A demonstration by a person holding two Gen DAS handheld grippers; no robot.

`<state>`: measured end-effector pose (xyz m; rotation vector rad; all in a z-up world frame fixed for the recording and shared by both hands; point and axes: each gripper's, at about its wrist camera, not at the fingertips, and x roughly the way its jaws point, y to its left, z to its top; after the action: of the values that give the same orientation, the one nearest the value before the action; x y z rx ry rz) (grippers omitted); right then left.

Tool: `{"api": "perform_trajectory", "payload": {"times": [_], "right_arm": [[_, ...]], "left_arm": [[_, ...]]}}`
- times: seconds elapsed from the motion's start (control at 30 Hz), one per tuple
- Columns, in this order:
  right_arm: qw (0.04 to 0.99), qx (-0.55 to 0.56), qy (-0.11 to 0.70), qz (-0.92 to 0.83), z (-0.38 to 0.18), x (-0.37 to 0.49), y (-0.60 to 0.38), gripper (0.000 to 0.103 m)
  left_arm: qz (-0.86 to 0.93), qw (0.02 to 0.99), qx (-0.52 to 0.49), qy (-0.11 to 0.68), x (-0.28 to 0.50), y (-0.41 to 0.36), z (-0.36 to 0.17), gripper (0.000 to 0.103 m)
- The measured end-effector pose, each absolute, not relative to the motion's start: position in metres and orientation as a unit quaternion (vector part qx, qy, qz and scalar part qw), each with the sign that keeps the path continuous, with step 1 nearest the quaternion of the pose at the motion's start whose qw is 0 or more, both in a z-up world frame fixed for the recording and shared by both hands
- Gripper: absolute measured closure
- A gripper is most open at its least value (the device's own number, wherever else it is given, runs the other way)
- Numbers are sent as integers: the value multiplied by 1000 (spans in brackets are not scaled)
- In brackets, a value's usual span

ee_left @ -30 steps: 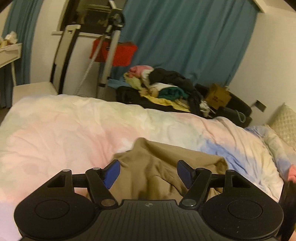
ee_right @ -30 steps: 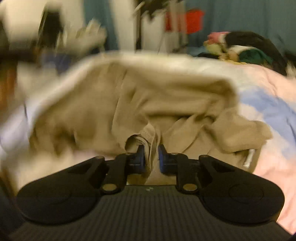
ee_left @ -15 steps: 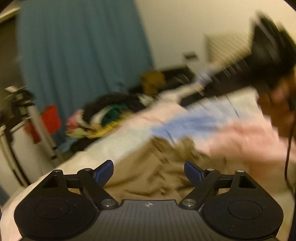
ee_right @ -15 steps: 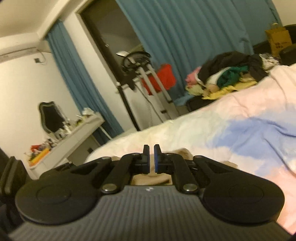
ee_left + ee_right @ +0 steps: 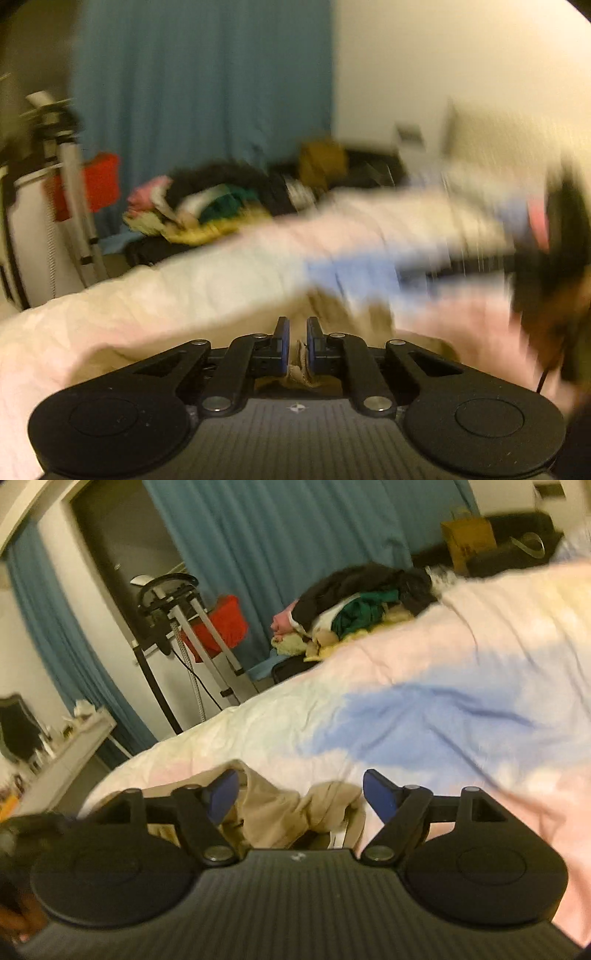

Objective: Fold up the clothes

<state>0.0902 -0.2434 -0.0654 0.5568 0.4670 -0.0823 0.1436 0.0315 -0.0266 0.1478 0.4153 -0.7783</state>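
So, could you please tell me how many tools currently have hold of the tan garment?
1. The left tool has just closed on a fold of the tan garment; the right tool has just opened, the fabric lying loose between its pads.

Both grippers same build: matte black body, ribbed top plate with a small white compass-like mark at centre; two big round discs at the outer corners, each with a raised inner circle; black scissor-style link arms with silver pivot screws at the base and smaller silver pins further out; triangular cut-outs in the outer links. Left gripper (image 5: pixel 295 334): blue pads on the fingers (image 5: pixel 282 338), black blocks behind them. Right gripper (image 5: pixel 300 794): same blue pads on the fingers (image 5: pixel 380 794), angular tips. Rest of the person blurred; nothing worn that I can make out.
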Motion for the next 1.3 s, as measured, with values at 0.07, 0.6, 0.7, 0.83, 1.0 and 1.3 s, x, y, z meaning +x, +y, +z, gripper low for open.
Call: {"api": "perform_trajectory", "payload": {"times": [0.07,0.6,0.7,0.83,1.0,1.3], "right_arm": [[925,284,249,-43,-74,93,-243,26],[927,265,266,-2,-92,103,-184,27],[940,241,241,12,-82,102,-174,26],[935,251,249,16,-87,111,-174,26],[919,317,235,-28,-86,104,-198,26],[881,384,254,-115,-97,80,-240,26]], "left_arm": [[-352,918,-7,181,152,60,-8,95],[61,972,-218,64,167,300,39,103],[109,966,-208,111,182,323,26,103],[105,956,-204,185,188,326,13,102],[17,967,-120,225,171,259,17,88],[-302,917,129,225,103,0,-19,52]]}}
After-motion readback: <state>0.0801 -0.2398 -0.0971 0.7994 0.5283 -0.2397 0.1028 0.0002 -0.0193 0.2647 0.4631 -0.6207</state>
